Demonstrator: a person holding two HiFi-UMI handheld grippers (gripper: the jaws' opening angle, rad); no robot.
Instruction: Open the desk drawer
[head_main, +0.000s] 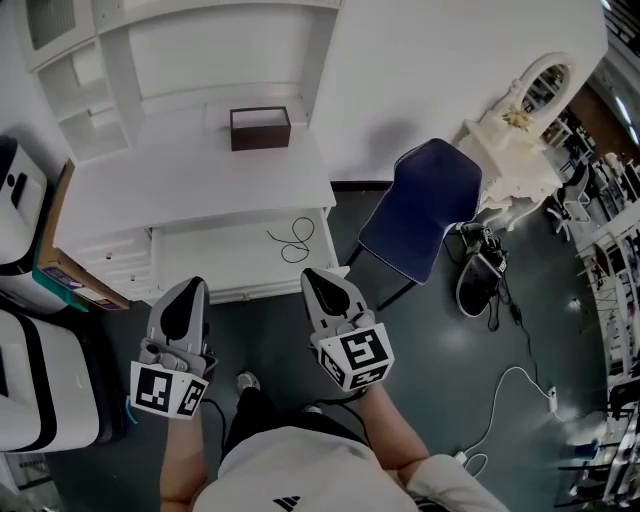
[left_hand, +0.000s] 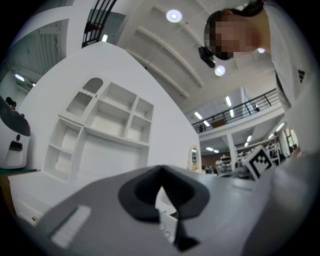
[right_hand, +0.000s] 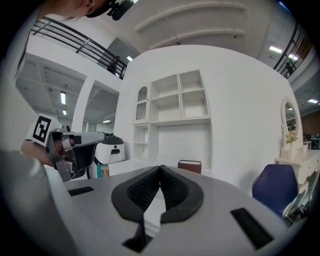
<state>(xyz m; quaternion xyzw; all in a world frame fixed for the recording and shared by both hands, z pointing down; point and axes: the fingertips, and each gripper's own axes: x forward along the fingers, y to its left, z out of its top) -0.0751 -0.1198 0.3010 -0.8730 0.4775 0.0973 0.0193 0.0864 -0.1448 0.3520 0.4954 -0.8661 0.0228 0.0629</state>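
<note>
The white desk (head_main: 190, 175) stands in front of me, and its wide drawer (head_main: 220, 255) is pulled out toward me with a black cable (head_main: 293, 240) lying in it. Both grippers hang in the air just in front of the drawer's front edge, touching nothing. My left gripper (head_main: 190, 283) is shut and empty; the left gripper view shows its tips (left_hand: 161, 172) meeting, aimed at the desk's shelf unit (left_hand: 105, 130). My right gripper (head_main: 318, 273) is also shut with nothing held (right_hand: 160, 170), and a brown box (right_hand: 190, 166) shows beyond it.
The brown box (head_main: 260, 127) sits at the back of the desk top. A blue chair (head_main: 420, 205) stands right of the desk, with a white vanity (head_main: 525, 120) and a bag (head_main: 480, 275) beyond. White appliances (head_main: 20, 200) and a cardboard box (head_main: 70, 270) crowd the left.
</note>
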